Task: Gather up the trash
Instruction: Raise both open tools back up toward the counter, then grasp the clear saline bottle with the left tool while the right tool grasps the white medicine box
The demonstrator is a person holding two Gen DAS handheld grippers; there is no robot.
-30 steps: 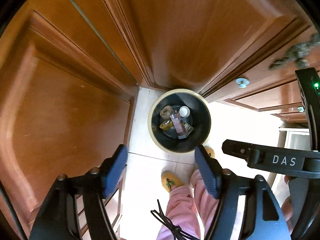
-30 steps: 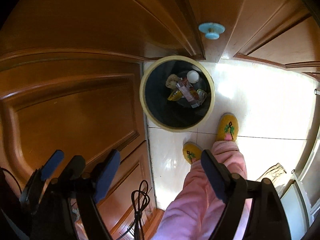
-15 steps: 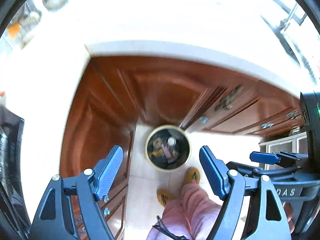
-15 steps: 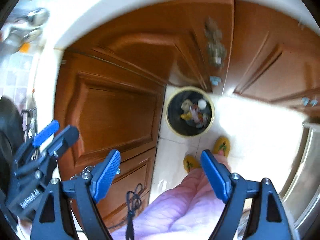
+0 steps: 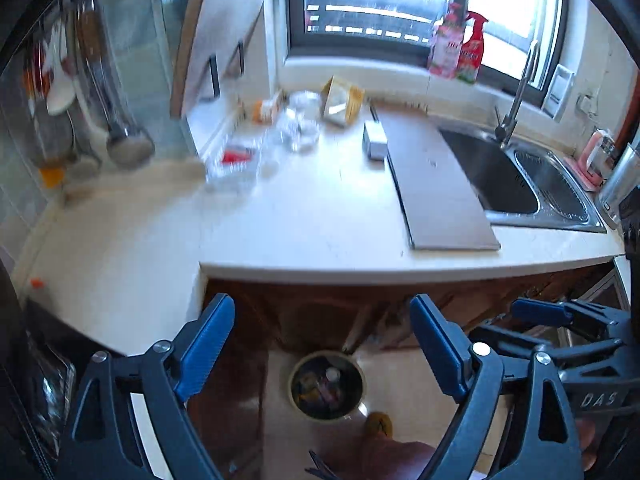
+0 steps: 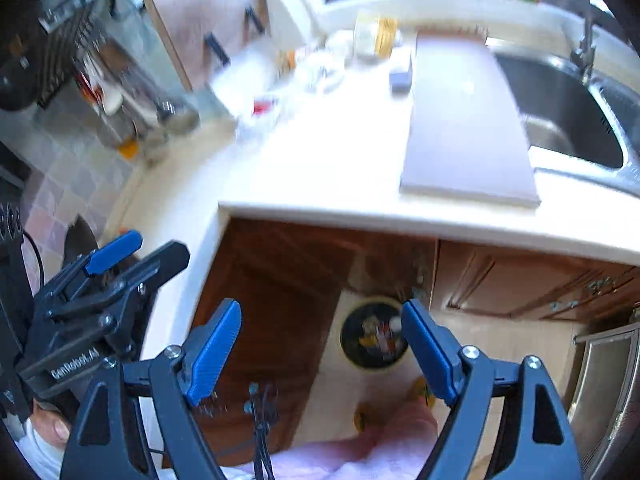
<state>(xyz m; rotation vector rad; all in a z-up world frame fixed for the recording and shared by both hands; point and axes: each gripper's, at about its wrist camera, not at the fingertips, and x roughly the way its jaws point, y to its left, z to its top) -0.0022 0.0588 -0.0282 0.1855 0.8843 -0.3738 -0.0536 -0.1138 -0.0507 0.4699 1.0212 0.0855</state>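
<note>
Both tongs hang spread and empty over a kitchen corner, the left tongs [image 5: 320, 350] and right tongs [image 6: 322, 346] each framing the bin [image 5: 327, 386] on the floor just beyond their tips. It already holds scraps.

The trash [image 5: 298, 126] not yet collected lies well ahead on the counter [image 5: 320, 216], up and left of the left tongs: clear crumpled plastic, a red-marked wrapper [image 5: 236, 157], a yellow-and-white carton [image 5: 340, 102] and a small pale box [image 5: 375, 140] touching the board [image 5: 436, 184]. All is motion-blurred.

By appearance the plastic is light, soft and slippery, best pinched at a crumpled fold; the carton and box seem light but stiffer, best gripped across their narrow sides.

Legible writing: "DAS" on the right tongs' body, "GenRobot.AI" on the left's. The bottle labels at the window cannot be read.
</note>
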